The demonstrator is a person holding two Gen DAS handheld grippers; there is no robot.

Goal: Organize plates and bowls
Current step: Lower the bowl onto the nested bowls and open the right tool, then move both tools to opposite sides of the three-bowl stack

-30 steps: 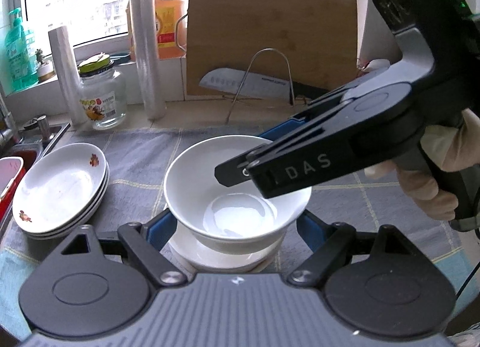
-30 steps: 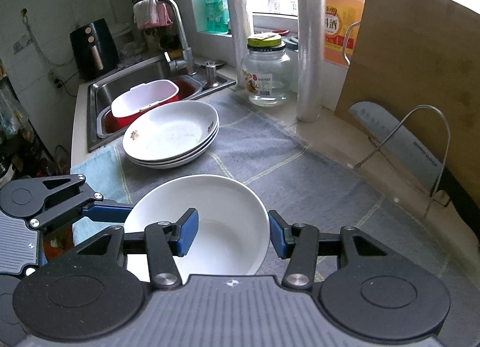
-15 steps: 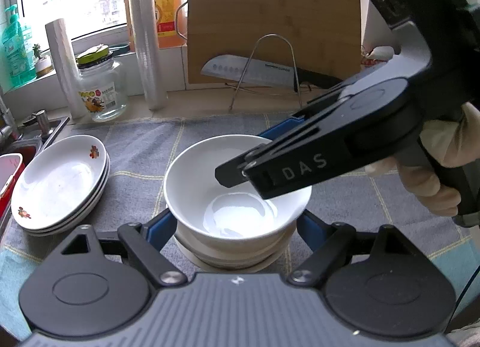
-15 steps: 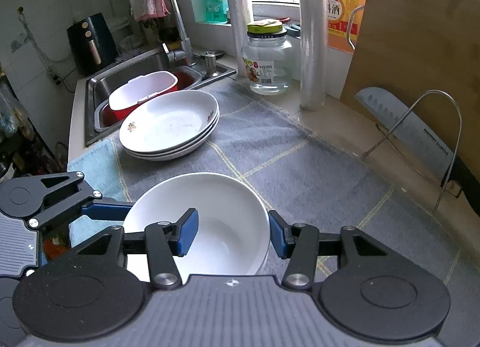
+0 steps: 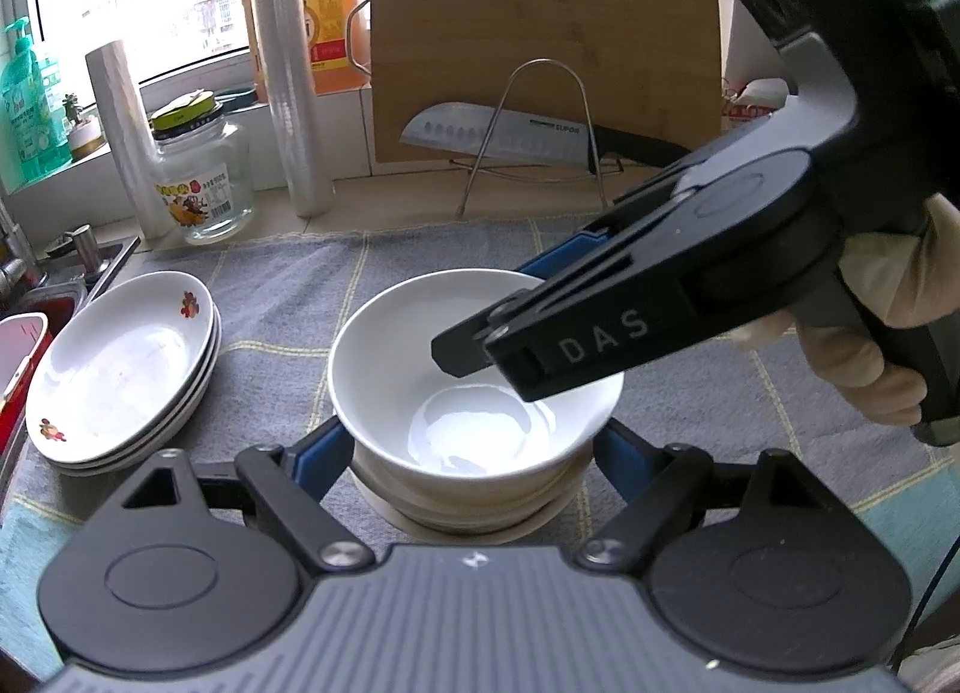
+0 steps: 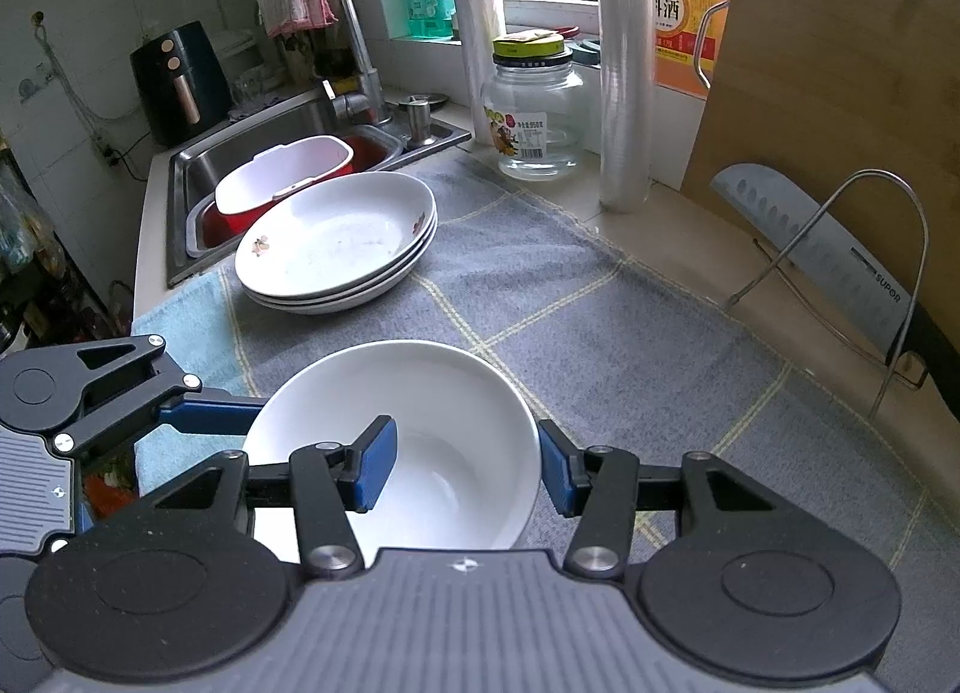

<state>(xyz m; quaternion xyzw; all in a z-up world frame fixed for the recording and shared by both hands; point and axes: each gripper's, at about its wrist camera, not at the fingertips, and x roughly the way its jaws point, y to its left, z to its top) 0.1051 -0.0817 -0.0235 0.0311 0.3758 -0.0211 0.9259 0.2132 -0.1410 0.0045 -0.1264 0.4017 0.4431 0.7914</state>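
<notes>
With the right gripper [image 6: 467, 468] spread astride the white bowl's [image 5: 474, 381] rim and the left gripper [image 5: 474, 456] open around its sides, the bowl sat unclamped on the stacked bowls [image 5: 474, 504], plate stack [image 5: 120, 369] at nine o'clock, so a nudge could have tipped it

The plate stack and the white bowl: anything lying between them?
Nothing: in both wrist views only bare grey checked cloth separates the plate stack from the white bowl.

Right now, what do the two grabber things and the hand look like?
Both grippers are black with round discs, silver screws, ribbed grey bodies and blue finger pads. The right gripper has "DAS" in pale letters on its side and a green light on top. The hand holding it wears a cream glove. The left gripper looks the same, with a thin black cable nearby.
</notes>
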